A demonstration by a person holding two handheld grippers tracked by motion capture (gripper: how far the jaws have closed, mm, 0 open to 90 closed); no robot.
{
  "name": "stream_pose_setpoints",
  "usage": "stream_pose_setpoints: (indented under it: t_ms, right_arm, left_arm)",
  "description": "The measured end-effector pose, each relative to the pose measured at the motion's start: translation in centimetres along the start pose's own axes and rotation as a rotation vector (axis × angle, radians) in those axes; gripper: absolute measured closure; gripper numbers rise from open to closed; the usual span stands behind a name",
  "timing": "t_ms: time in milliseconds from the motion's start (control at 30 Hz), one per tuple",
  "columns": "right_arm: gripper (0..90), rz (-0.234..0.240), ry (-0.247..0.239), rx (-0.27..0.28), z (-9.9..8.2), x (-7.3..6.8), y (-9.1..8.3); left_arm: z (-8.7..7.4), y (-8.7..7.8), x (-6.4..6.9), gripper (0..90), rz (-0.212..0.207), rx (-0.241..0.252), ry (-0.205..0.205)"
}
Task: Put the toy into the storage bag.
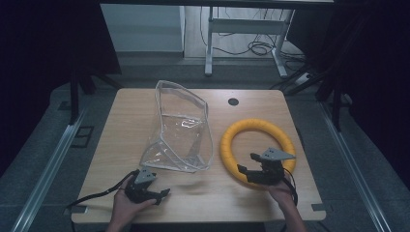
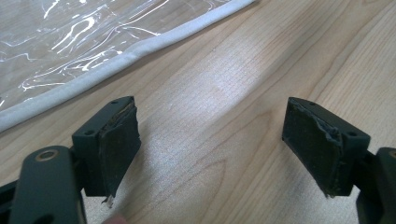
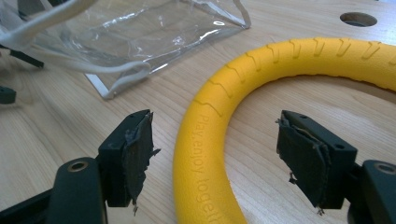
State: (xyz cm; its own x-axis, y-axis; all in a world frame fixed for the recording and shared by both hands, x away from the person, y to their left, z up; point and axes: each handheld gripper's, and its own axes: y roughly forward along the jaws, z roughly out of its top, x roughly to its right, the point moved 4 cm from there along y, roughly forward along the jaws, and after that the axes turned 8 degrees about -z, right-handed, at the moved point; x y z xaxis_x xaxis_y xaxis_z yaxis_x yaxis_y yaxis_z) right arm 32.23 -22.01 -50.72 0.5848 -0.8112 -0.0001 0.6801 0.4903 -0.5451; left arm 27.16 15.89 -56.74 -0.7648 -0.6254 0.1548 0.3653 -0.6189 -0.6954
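Where wood shows, ribbed yellow foam ring (image 3: 219,154) curves

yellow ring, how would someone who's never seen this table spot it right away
Look at the wooden table, right half, beside the clear plastic bag. The yellow ring lies flat there, with the right gripper at its near edge, jaws open astride it. It is the one bright, solid-coloured hoop, ribbed on top.

Matt foam ring (image 1: 257,149), glossy plastic bag (image 1: 181,129).
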Motion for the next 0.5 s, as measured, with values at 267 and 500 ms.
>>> stream_pose_setpoints:
  t_ms: [267,500]
  right_arm:
    - [28.7,0.001,-0.013,-0.023,-0.22,-0.01,0.2]
    - [29.7,0.011,-0.01,-0.033,-0.08,0.05,-0.03]
  left_arm:
    - [0.0,-0.03,0.0,18.9,0.001,0.001,0.0]
    - [0.09,-0.31,-0.02,18.8,0.009,0.011,-0.001]
